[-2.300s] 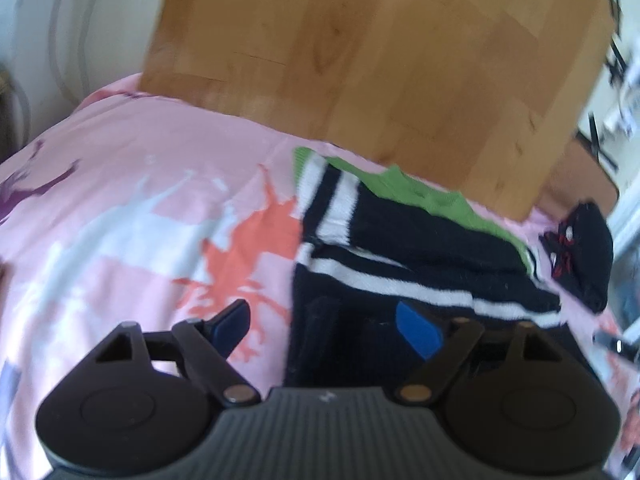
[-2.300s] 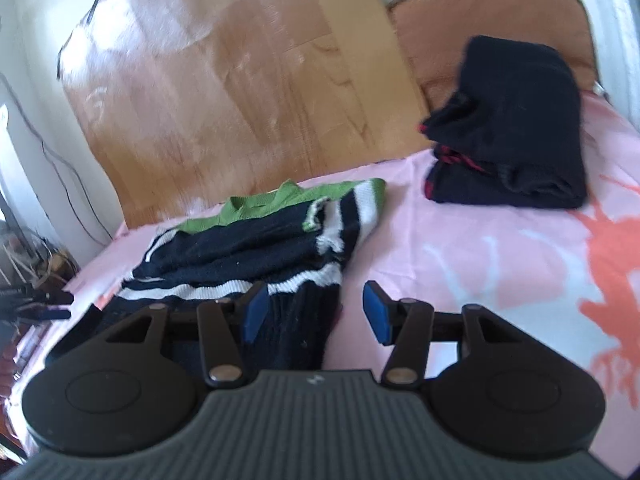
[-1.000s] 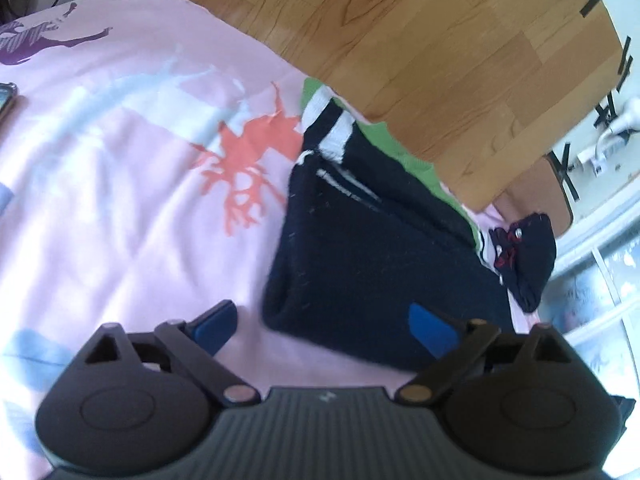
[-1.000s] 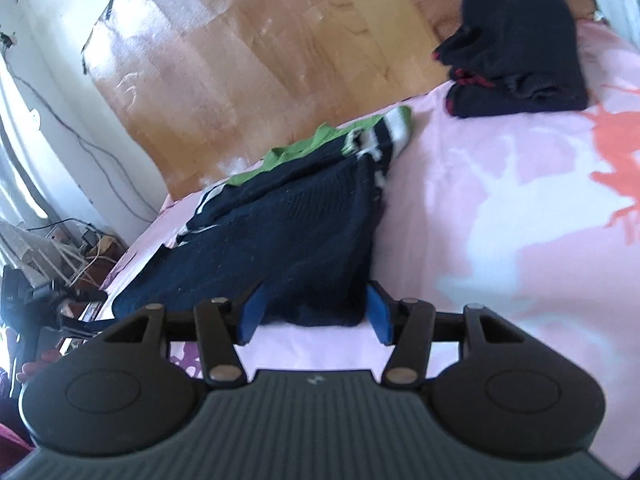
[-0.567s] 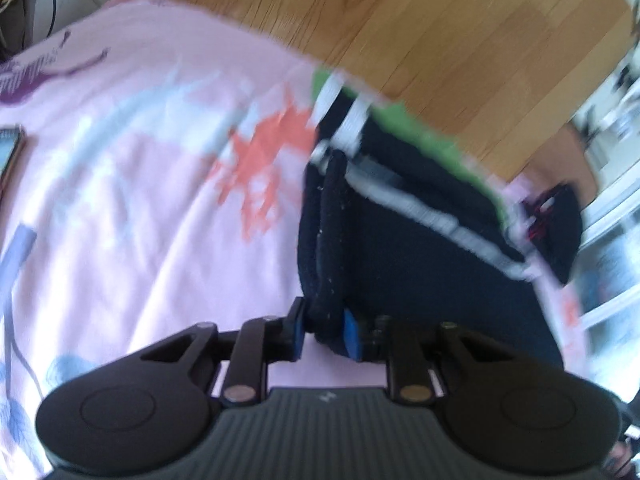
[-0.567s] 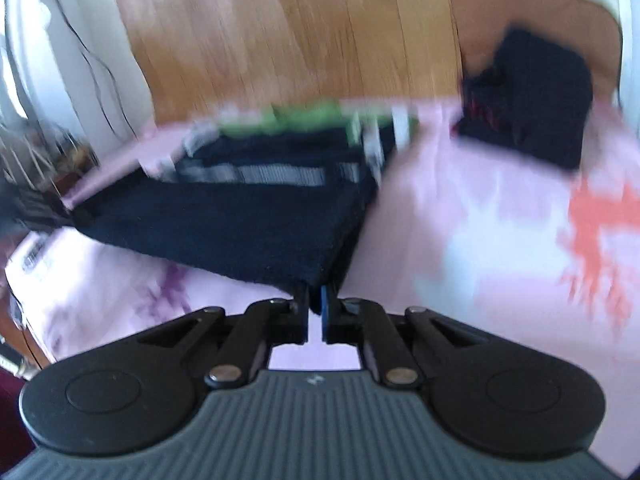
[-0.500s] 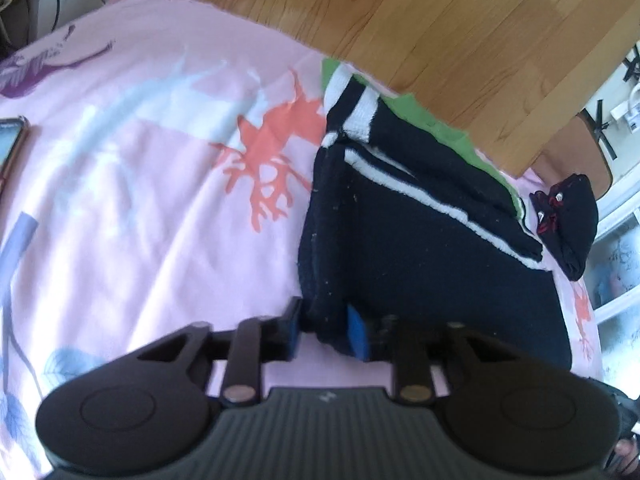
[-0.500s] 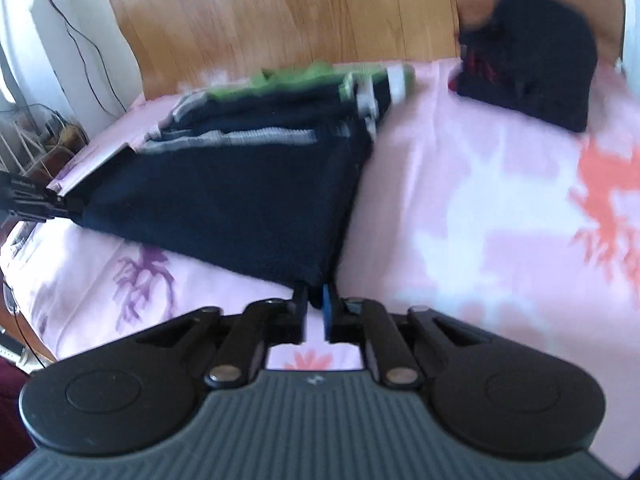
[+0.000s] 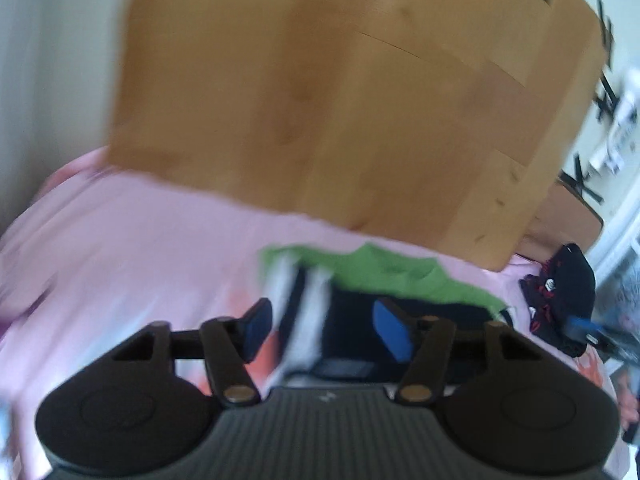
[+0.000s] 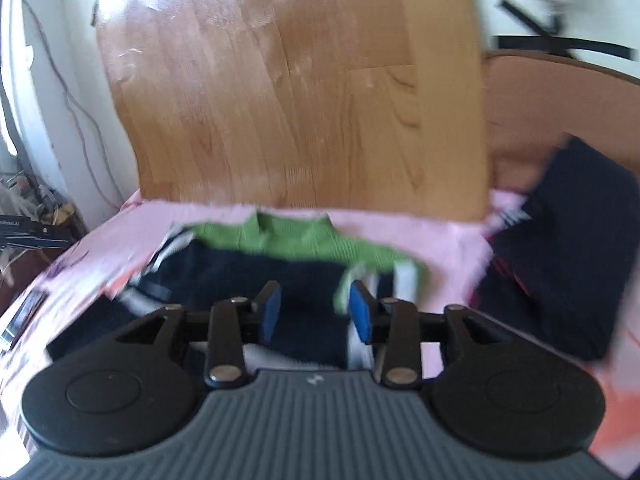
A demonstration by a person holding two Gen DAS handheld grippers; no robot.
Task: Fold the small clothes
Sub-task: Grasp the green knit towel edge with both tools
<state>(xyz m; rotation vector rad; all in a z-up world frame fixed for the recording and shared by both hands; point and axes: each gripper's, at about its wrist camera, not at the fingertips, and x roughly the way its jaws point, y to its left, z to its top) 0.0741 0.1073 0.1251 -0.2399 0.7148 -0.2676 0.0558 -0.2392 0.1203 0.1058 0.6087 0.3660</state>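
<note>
We saw the knitted sweater (image 10: 256, 280), dark with white stripes and green top, folded on the soft pink sheet (image 9: 132, 248). The left gripper (image 9: 322, 330) and right gripper (image 10: 314, 312) had just been opening, holding nothing.

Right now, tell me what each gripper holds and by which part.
Nothing. The left gripper and right gripper have just been opening, pads clear of the navy, white-striped, green-collared knit sweater.

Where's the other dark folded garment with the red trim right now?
The dark folded garment with red trim lies on the pink bedsheet at the right edge of both wrist views, beside the navy, white-striped, green-collared sweater, near the brown headboard.
</note>
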